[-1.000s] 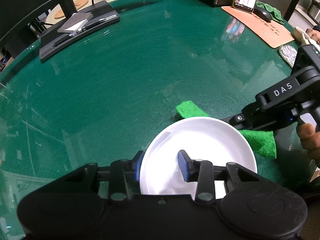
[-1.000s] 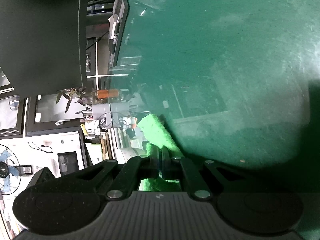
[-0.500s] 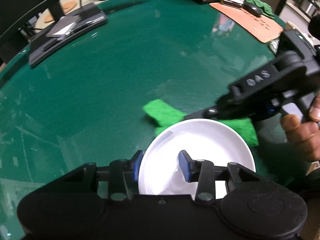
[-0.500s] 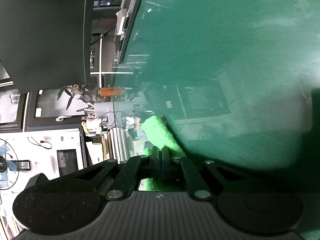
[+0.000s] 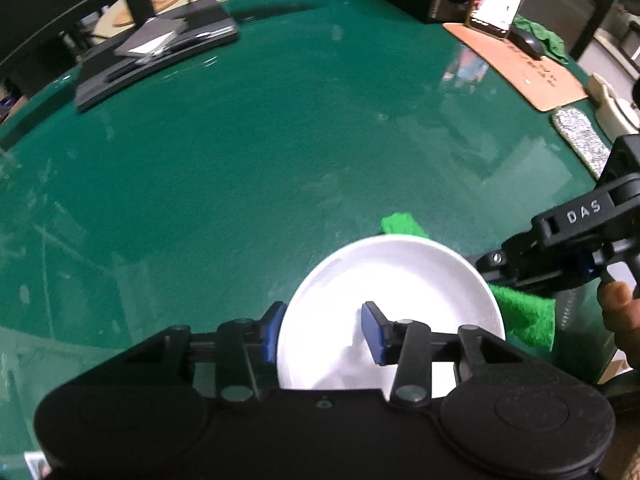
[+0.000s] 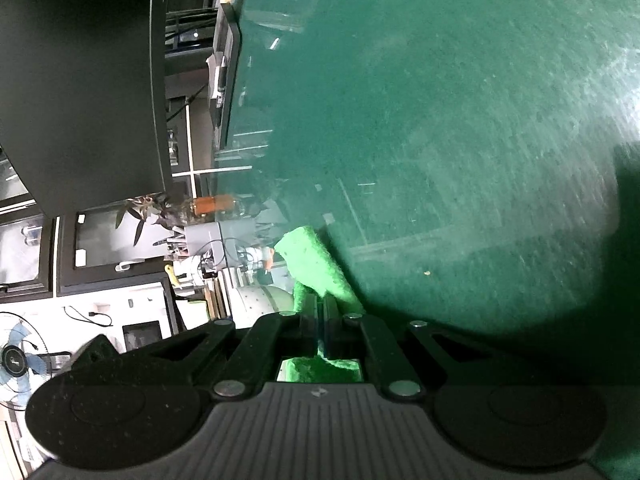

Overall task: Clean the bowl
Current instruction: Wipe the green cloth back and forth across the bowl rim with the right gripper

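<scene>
At the near table edge, my left gripper (image 5: 322,330) clamps the bowl (image 5: 390,292) rim loosely, so scrubbing with the cloth (image 6: 316,264) pinched in my right gripper (image 6: 320,320) could tip it.

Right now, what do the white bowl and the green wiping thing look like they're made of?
The bowl looks like glazed ceramic, or maybe hard plastic: smooth, plain white, with a thin even rim. The green cloth looks like a fuzzy scouring pad or microfibre: its surface is rough and fibrous, and it bends where the right tool pinches it.

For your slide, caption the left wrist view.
Left gripper grips the white bowl's rim while right gripper holds a green cloth beside it.
</scene>
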A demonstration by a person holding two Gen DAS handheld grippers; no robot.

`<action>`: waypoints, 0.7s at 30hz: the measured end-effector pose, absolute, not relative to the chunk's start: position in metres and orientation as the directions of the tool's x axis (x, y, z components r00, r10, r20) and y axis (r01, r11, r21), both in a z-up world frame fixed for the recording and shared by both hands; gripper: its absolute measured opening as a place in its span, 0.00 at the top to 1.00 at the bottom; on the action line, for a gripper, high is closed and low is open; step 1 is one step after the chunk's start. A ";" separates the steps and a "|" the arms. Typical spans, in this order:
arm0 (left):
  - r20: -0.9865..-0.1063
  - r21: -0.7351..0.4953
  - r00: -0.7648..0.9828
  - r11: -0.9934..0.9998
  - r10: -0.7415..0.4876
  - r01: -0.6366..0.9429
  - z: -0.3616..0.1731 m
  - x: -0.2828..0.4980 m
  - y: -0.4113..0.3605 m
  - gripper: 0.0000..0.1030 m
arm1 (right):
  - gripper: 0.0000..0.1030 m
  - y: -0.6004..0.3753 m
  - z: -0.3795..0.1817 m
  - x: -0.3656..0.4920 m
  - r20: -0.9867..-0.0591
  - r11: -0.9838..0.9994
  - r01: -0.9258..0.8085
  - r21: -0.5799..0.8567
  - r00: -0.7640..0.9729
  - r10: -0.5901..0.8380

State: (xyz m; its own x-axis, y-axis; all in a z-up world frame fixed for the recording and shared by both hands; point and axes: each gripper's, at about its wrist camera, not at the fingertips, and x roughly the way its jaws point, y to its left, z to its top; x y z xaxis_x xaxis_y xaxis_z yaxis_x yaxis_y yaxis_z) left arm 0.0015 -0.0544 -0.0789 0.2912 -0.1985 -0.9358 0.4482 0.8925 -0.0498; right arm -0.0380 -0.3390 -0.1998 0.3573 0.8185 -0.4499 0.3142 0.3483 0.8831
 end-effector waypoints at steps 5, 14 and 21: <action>-0.939 -0.035 0.298 0.912 -0.169 0.408 -0.079 -0.001 -0.049 0.75 | 0.96 -0.340 -0.200 -0.038 -0.449 0.348 0.314 0.883 0.357 0.819; -0.939 -0.015 0.306 0.906 -0.158 0.423 -0.079 -0.005 -0.053 0.74 | 0.96 -0.327 -0.196 -0.019 -0.468 0.379 0.292 0.878 0.359 0.808; -0.940 -0.019 0.301 0.902 -0.163 0.432 -0.078 -0.003 -0.055 0.72 | 0.96 -0.319 -0.194 -0.009 -0.450 0.370 0.270 0.889 0.364 0.815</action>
State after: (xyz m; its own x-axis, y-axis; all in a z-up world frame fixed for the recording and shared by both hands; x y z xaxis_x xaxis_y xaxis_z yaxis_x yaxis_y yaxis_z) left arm -0.0032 -0.0548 -0.0780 0.3008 -0.1634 -0.9396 0.4319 0.9017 -0.0186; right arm -0.0090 -0.3193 -0.1937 0.3645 0.8155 -0.4496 0.2700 0.3695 0.8891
